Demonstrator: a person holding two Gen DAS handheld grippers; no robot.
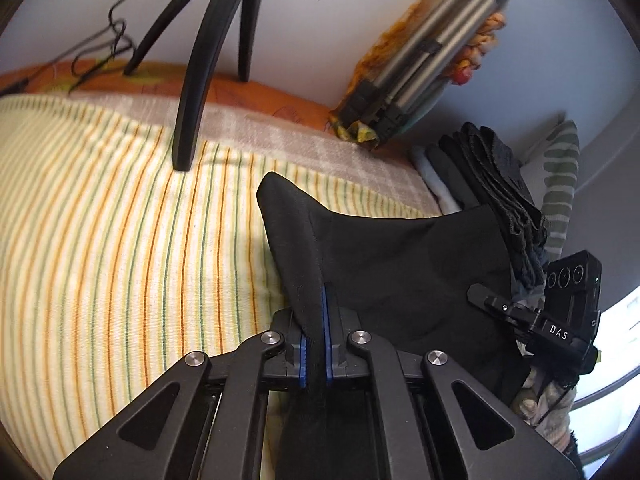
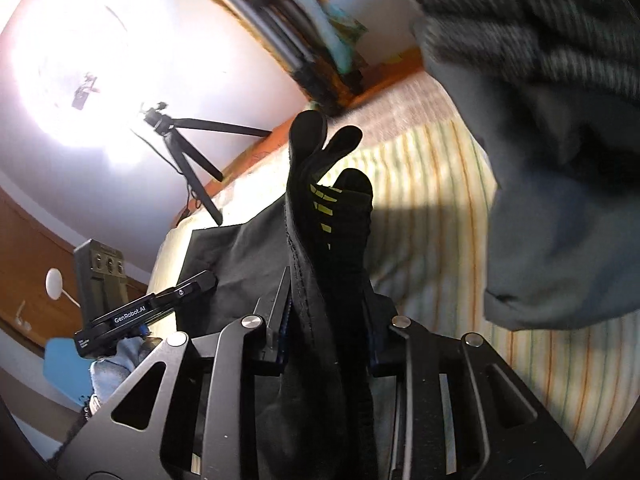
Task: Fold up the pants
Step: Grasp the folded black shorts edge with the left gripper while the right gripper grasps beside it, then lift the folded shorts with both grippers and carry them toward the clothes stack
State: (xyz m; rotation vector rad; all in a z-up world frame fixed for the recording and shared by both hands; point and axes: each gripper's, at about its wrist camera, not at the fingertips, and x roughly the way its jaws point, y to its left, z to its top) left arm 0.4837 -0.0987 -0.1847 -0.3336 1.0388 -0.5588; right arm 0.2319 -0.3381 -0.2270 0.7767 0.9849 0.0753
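The black pants (image 1: 400, 264) hang lifted above a striped bedsheet (image 1: 120, 240). My left gripper (image 1: 316, 344) is shut on a black edge of the pants, which runs between its blue pads. My right gripper (image 2: 326, 320) is shut on a thick bunch of the pants (image 2: 328, 240), which bear yellow-green marks and stick up past the fingertips. The right gripper also shows at the right of the left wrist view (image 1: 532, 320), at the other end of the cloth. The left gripper also shows in the right wrist view (image 2: 144, 312).
A black tripod (image 1: 208, 60) stands on the bed near the wall. A folded metal stand (image 1: 424, 64) with colourful cloth leans on the wall. A stack of dark folded clothes (image 1: 492, 184) lies at the right. A grey garment (image 2: 560, 180) fills the right wrist view's right side.
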